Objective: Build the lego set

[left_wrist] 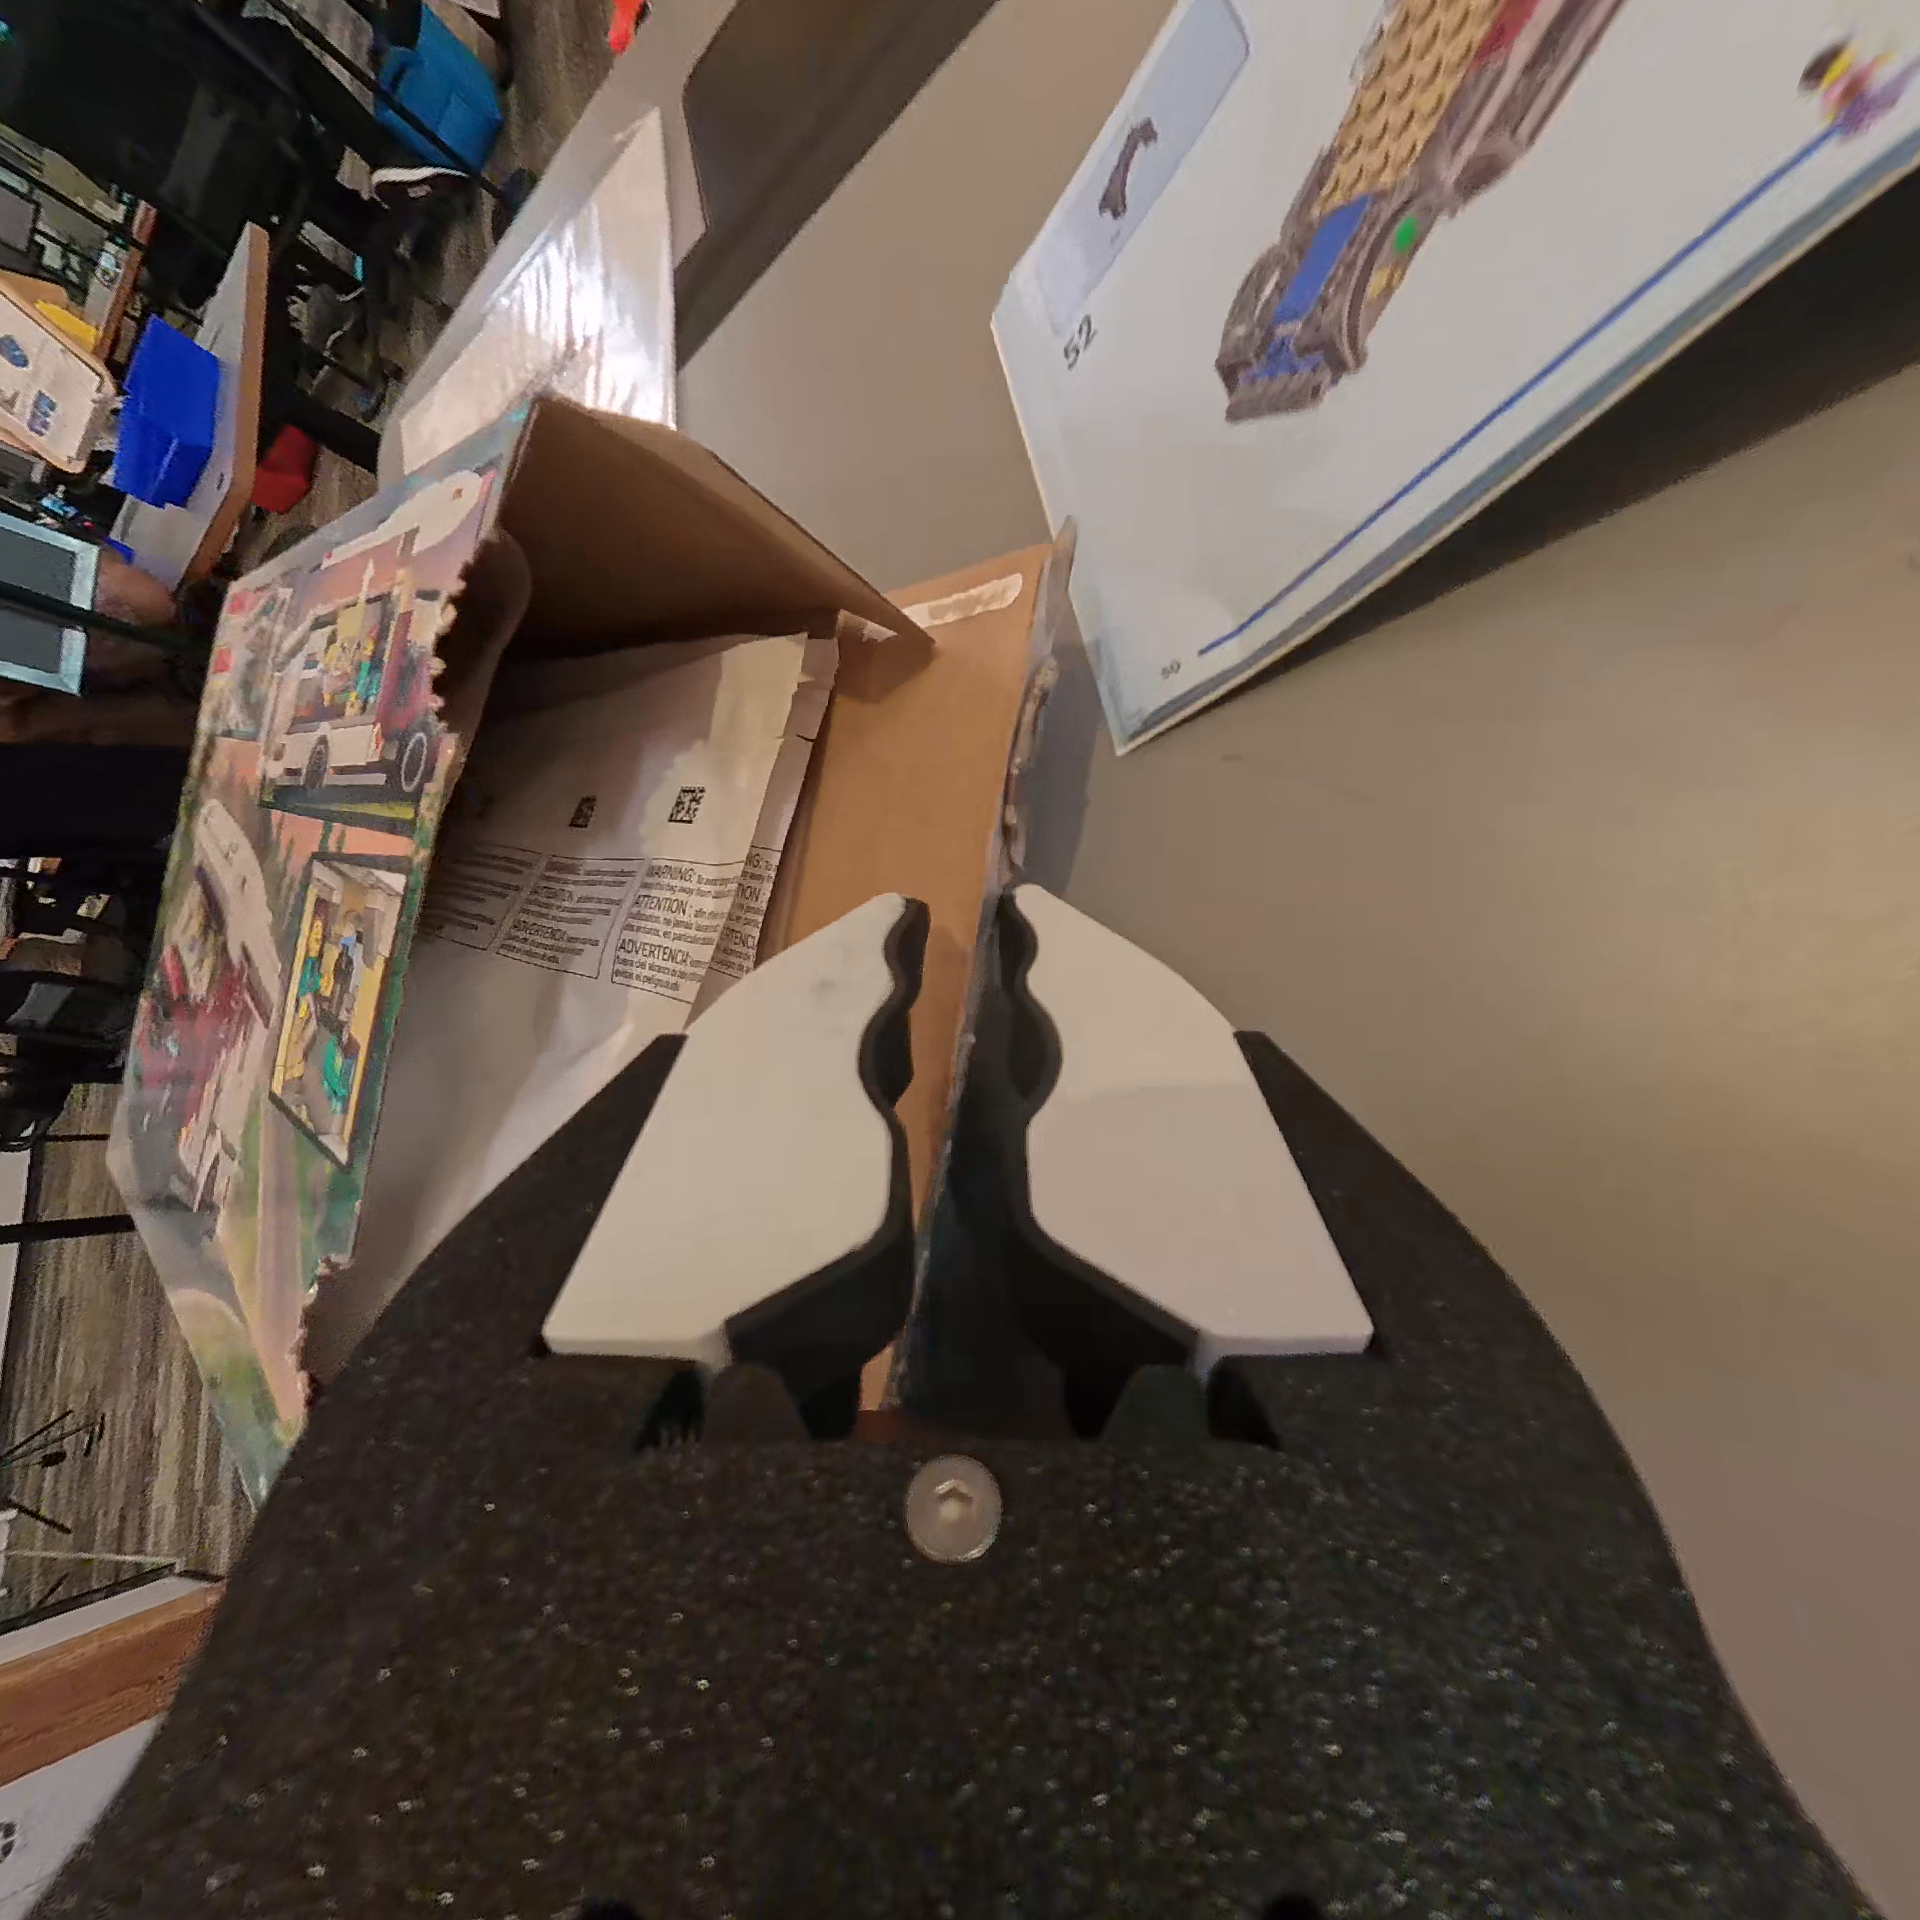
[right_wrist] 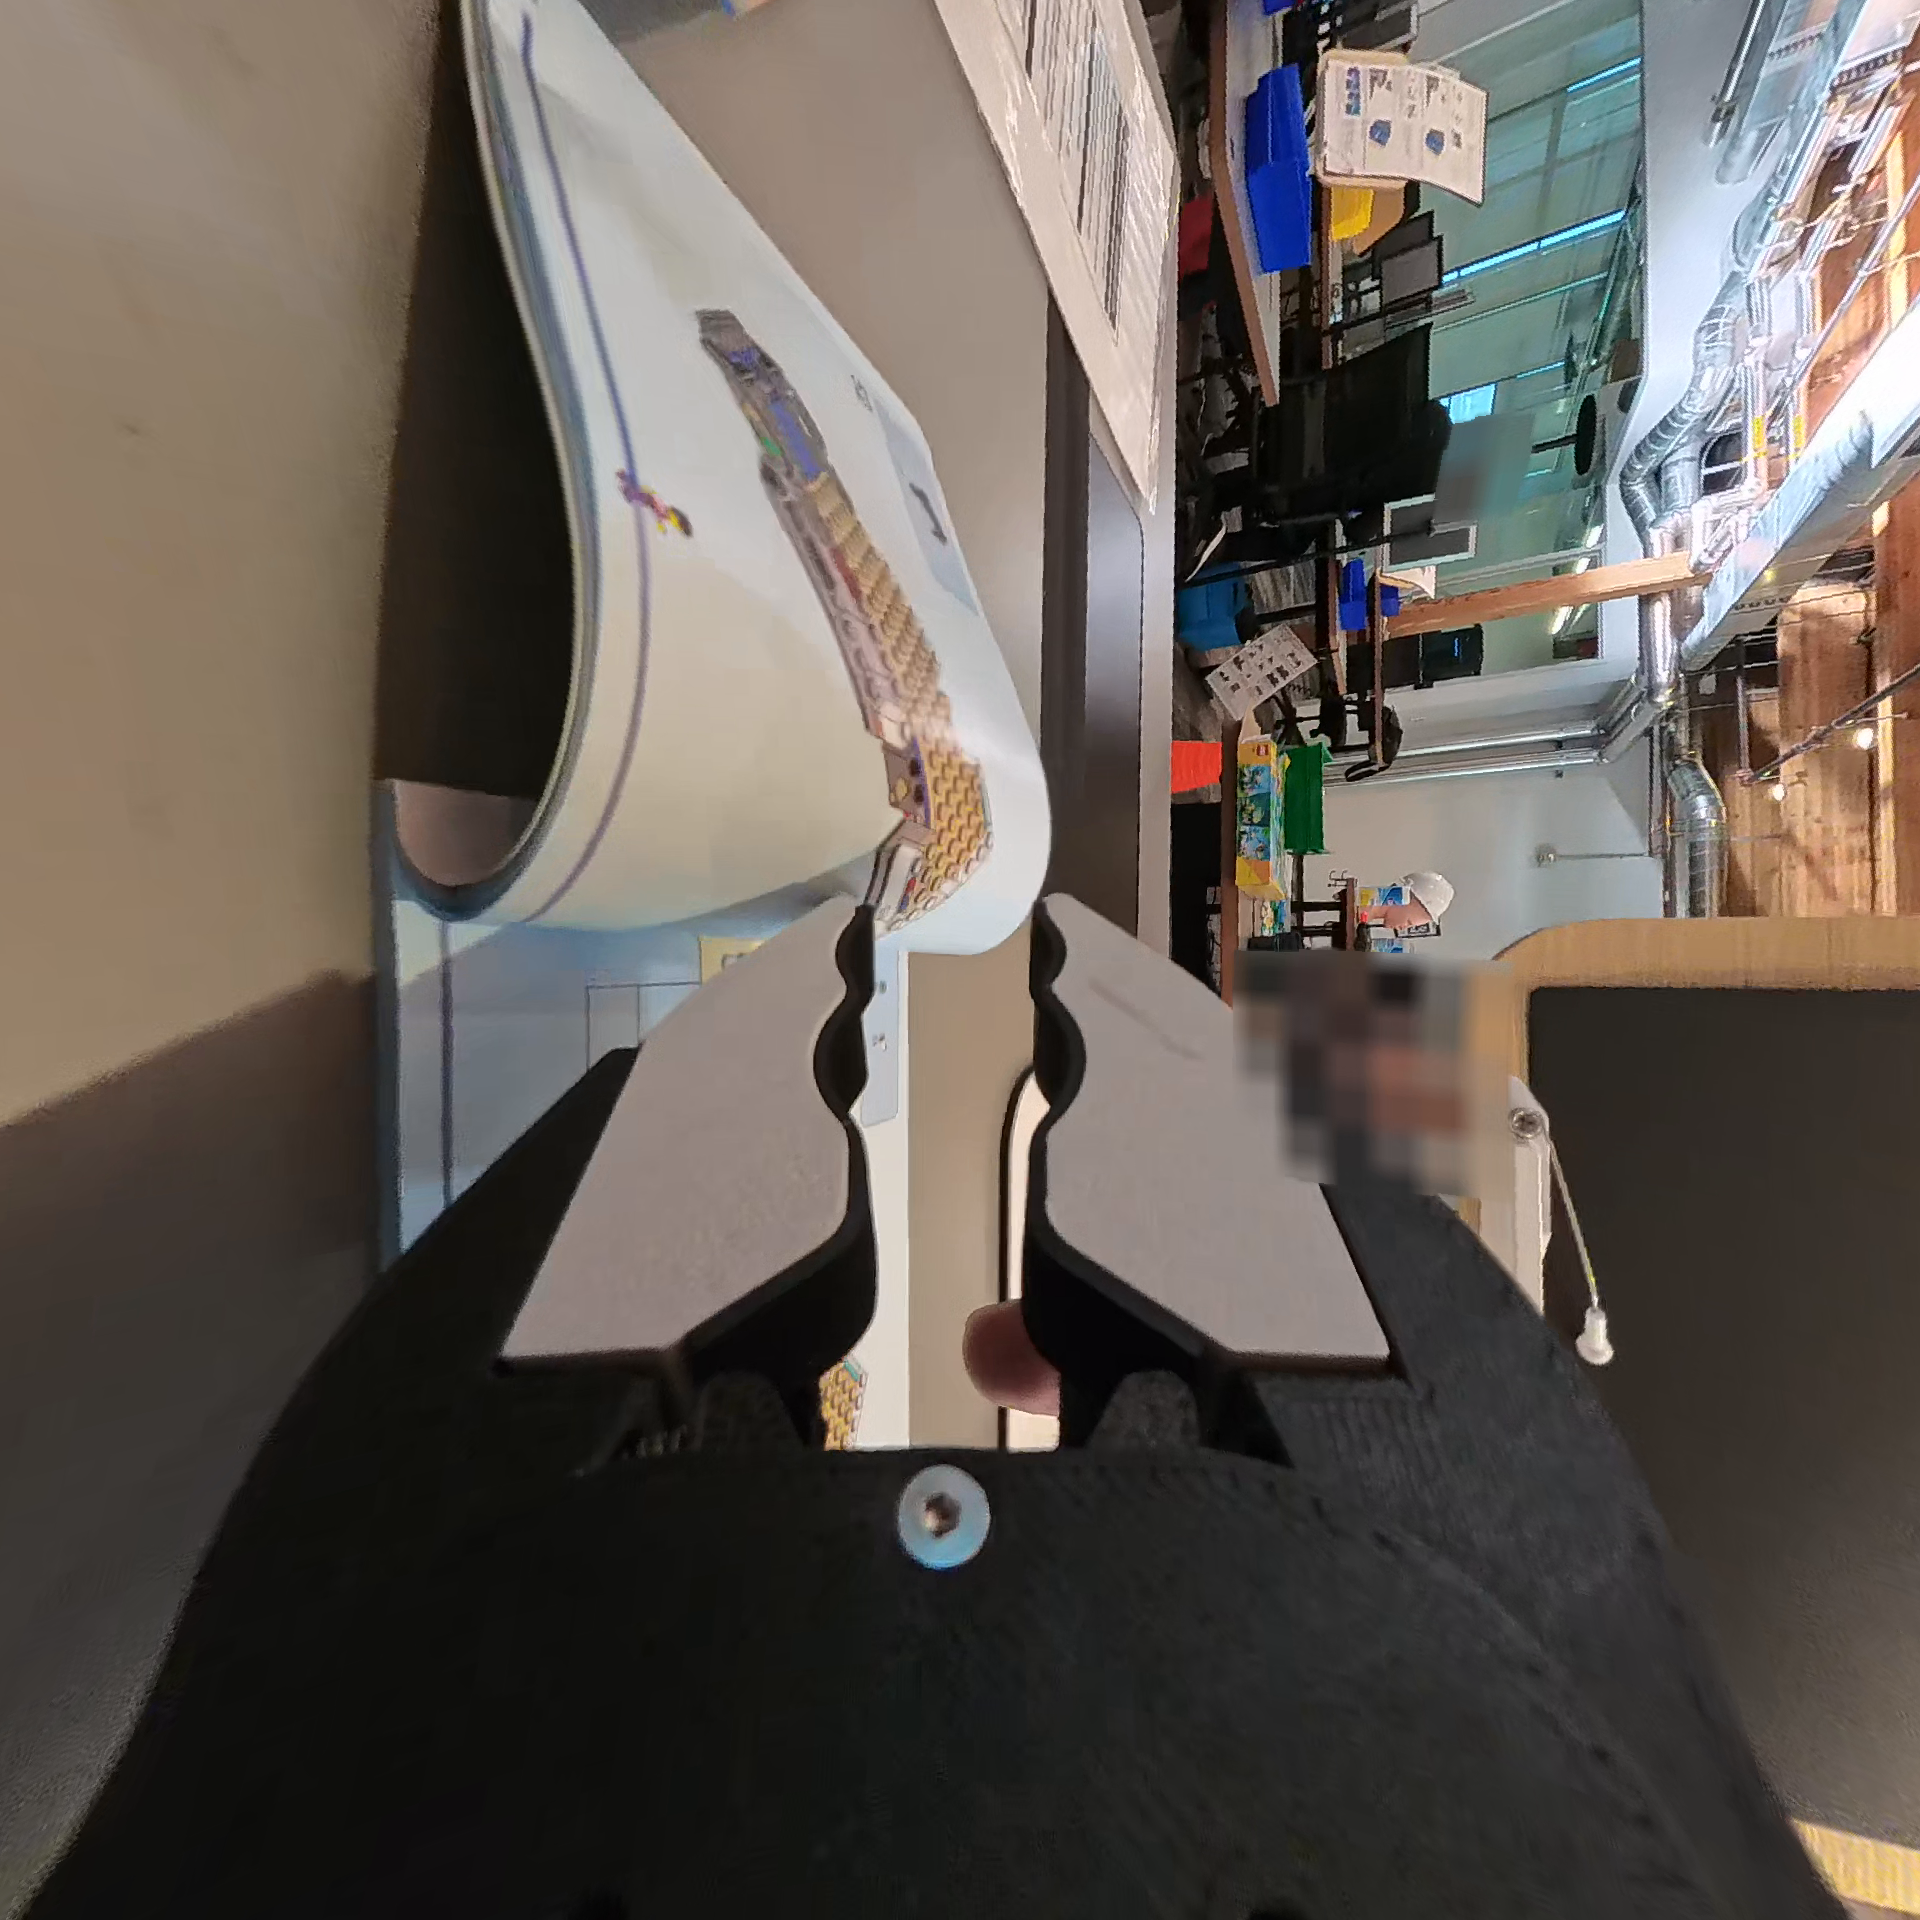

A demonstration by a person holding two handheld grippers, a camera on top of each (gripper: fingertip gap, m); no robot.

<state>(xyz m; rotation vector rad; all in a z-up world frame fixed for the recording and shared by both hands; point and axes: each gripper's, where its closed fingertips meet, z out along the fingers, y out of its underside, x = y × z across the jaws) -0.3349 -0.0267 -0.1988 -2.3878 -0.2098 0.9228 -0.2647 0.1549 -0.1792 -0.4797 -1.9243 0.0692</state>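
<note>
Left gripper (left_wrist: 961, 904): white fingers with black wavy pads, jaws narrowly apart astride the brown side flap (left_wrist: 914, 790) of an opened cardboard box (left_wrist: 312, 894). The flap's edge stands in the gap, hard against the right-hand pad; a sliver of space shows at the left-hand pad, so a firm clamp cannot be confirmed.

Cardboard box: printed colour artwork of toy-brick vehicles and figures on its outer face, torn along the opening edge. It lies on the grey table (left_wrist: 1507, 1039).

Box contents: white paper bag (left_wrist: 623, 831) bearing boxed warning print in several languages and small square codes; wording not transcribed.

Right gripper (right_wrist: 945, 914): same build, jaws apart with nothing between the pads. The tips sit just below the curled page of an instruction booklet (right_wrist: 748, 665); whether the left tip touches the page cannot be told.

Instruction booklet: open, one page arched up into a loop, showing a toy-brick build step, a step numeral, a page numeral and a blue rule.

Pose: both wrist views are rolled sideways; a person's fingertip (right_wrist: 1003, 1361) shows behind the right gripper's jaws.

Left view only: box, bag, booklet lying flat (left_wrist: 1455, 312).

Right view only: curled page, printed sheet (right_wrist: 1091, 187) on the table, workshop with blue bins (right_wrist: 1278, 156).
</note>
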